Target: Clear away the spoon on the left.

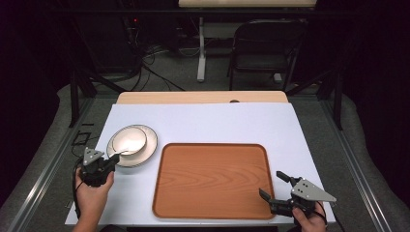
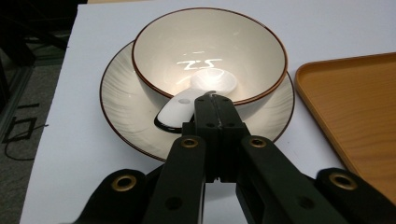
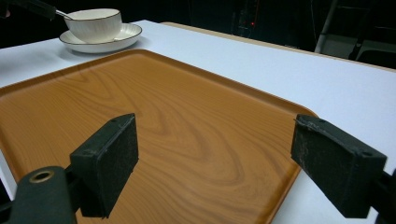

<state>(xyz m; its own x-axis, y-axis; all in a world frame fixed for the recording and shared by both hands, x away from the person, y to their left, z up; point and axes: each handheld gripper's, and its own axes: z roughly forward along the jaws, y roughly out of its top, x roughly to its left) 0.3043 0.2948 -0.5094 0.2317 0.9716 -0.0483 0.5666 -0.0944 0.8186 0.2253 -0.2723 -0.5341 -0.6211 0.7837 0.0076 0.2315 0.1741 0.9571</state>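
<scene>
A white bowl (image 2: 210, 51) stands on a white plate (image 2: 121, 107) with a dark rim, at the table's left (image 1: 127, 139). A white spoon (image 2: 180, 109) lies in the bowl, its handle over the near rim. My left gripper (image 2: 212, 99) is shut, its tips pinching the spoon's edge at the bowl's near rim (image 1: 115, 157). My right gripper (image 3: 215, 154) hangs open over the near right corner of the wooden tray (image 3: 163, 107), with nothing between its pads (image 1: 270, 184).
The orange-brown tray (image 1: 212, 179) lies in the middle of the white table top (image 1: 203, 121), with the plate just off its far left corner. A dark chair (image 1: 266, 43) and cables stand beyond the table's far edge.
</scene>
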